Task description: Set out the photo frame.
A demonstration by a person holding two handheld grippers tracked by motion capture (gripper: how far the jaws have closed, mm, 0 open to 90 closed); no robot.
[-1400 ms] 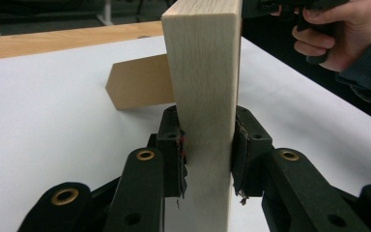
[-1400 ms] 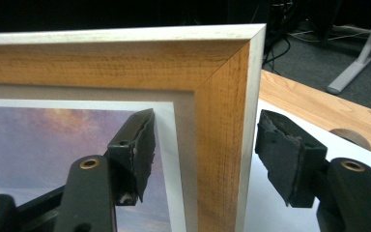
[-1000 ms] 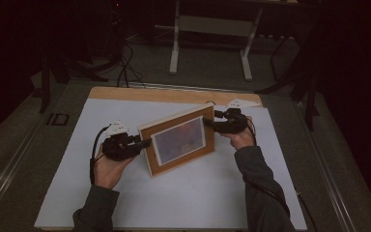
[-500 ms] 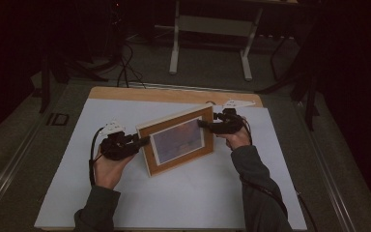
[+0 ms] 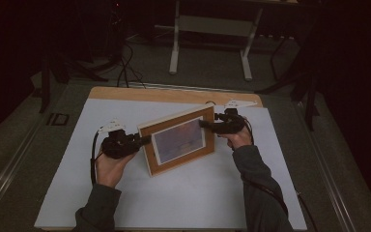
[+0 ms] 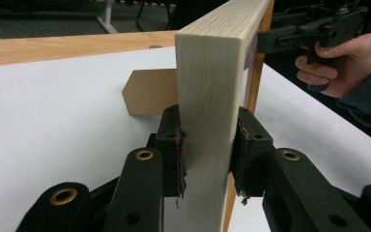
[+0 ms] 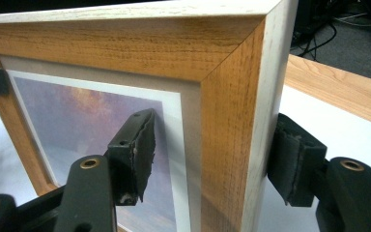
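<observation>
Wooden picture frame point(image 5: 178, 140) stands upright on the white-covered table point(image 5: 77, 193), between the 2 claws; left claw point(image 5: 142, 140) has just been closing, pads pressed on the frame's left edge; right claw point(image 5: 206, 124) straddles the right edge, front pad apart from the glass, so open.

One picture frame point(image 5: 178, 140), two grippers, one white sheet point(image 5: 174, 203), one wooden table point(image 5: 125, 94).
</observation>
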